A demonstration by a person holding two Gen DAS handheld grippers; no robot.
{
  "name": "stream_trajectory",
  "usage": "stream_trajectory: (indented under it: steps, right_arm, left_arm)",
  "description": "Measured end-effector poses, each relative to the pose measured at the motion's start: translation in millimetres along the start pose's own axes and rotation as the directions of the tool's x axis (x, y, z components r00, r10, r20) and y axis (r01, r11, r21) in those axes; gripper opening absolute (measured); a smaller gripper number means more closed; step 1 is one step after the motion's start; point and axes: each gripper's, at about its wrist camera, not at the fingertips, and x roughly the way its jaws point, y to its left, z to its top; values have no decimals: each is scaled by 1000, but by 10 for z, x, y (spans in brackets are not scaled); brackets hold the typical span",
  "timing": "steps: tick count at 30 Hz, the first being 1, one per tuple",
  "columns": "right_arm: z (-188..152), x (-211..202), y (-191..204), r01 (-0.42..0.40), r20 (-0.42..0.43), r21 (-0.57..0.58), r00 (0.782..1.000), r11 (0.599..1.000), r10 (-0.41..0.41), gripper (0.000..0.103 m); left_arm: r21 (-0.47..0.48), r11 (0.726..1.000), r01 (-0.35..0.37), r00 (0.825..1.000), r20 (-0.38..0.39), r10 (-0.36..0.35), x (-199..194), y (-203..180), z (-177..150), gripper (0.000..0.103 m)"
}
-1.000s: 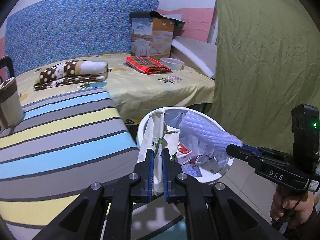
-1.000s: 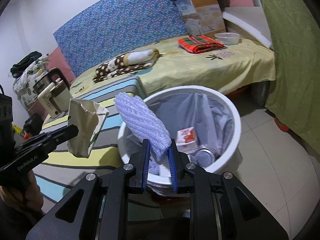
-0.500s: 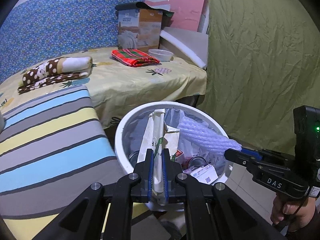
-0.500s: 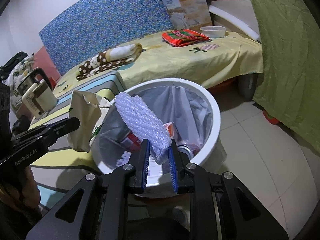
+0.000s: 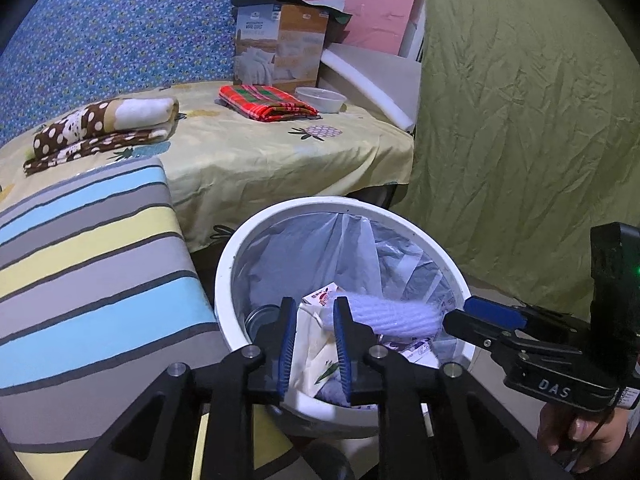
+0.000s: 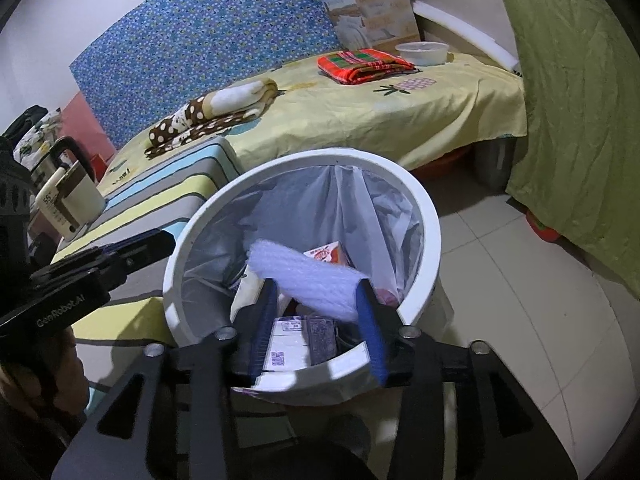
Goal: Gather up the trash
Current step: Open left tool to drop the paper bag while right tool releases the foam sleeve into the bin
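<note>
Since the earlier frames, both pieces of trash have been let go and are dropping into the bin, and both sets of jaws have been opened.

Largest in view, a round white plastic bin (image 6: 430, 216) lined with a clear plastic bag is placed on the tiled floor beside a striped bench (image 5: 92, 264), within easy reach of both tools.

Above its near rim the right gripper (image 6: 318, 326) is held with jaws wide apart, so that the pale lilac foam-wrap roll (image 6: 308, 276) falls free between them.

Over the same rim the left gripper (image 5: 314, 344) is kept with jaws apart, and the cream paper bag (image 5: 314, 350) is seen slipping down unclamped onto cartons already inside.
</note>
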Motion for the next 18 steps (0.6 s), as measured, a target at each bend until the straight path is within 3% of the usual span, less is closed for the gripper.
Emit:
stream_trajectory:
  steps: [18]
  right_arm:
    - [-81,-367,348,-31,68,-65,997,997,36,49]
  left_arm:
    - [-40,998,-43,998,48,45,-660,46,-343,19]
